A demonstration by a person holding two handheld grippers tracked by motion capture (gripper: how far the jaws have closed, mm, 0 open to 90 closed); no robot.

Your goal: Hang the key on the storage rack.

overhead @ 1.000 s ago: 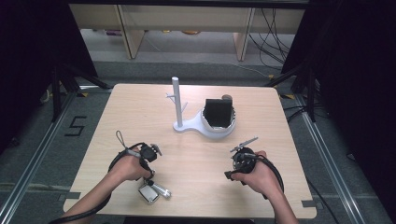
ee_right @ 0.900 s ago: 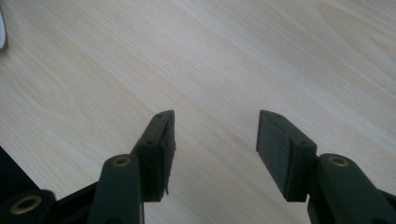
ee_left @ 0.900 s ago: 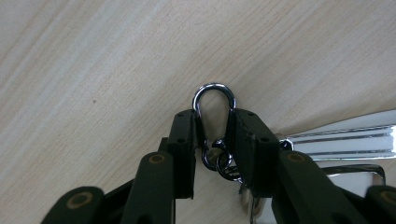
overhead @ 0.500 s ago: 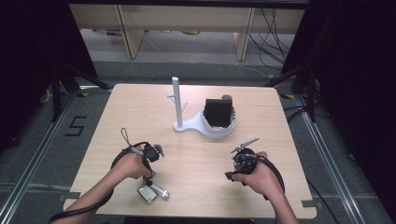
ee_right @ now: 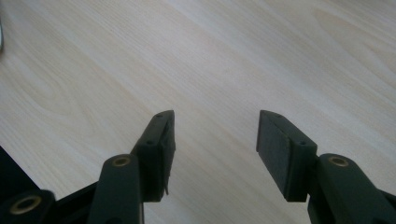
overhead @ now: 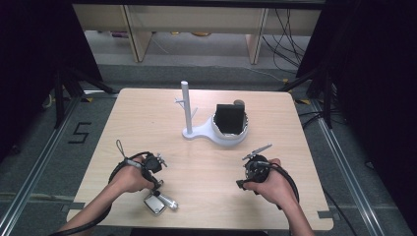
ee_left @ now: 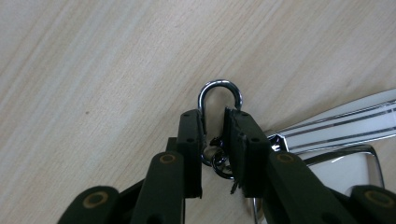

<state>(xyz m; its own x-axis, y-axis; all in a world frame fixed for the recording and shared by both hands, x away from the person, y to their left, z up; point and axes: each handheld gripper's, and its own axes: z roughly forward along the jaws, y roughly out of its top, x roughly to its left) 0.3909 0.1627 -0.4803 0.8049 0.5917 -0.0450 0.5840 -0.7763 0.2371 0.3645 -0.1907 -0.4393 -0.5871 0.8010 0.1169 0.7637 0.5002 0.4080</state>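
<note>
- The thing in hand is a shiny chrome metal key fob with a small carabiner clip (ee_left: 219, 95) and split rings at one end; it lies flat on the pale wooden table (overhead: 147, 113) near the edge on the person's side, seen in the high view as a silvery cluster (overhead: 160, 202) just beside the left hand (overhead: 130, 179)
- I judge it light, hard and stiff in each part, but loose at the rings, so the flat polished body (ee_left: 336, 135) will swing and dangle once lifted
- The polished chrome looks slippery; the narrow clip loop gives the pads a better bite than the smooth flat body, and a grip across the clip's two sides near the rings seems the sound place
- The left gripper (ee_left: 214, 133) has its jaws drawn close on either side of the clip's lower part, with the curved top of the loop standing clear beyond the tips; the jaws have just been closing and the pads look pressed on the clip
- The right gripper (ee_right: 215, 135) hovers over bare wood, its jaws well apart and nothing between them; in the high view it sits at the table's right front (overhead: 255, 169)
- Against the earlier high views, the left hand has shifted slightly toward the fob, while the right hand, the white plastic stand with its upright post (overhead: 186, 105) and the black box in its bowl (overhead: 230, 118) remain where they were
</note>
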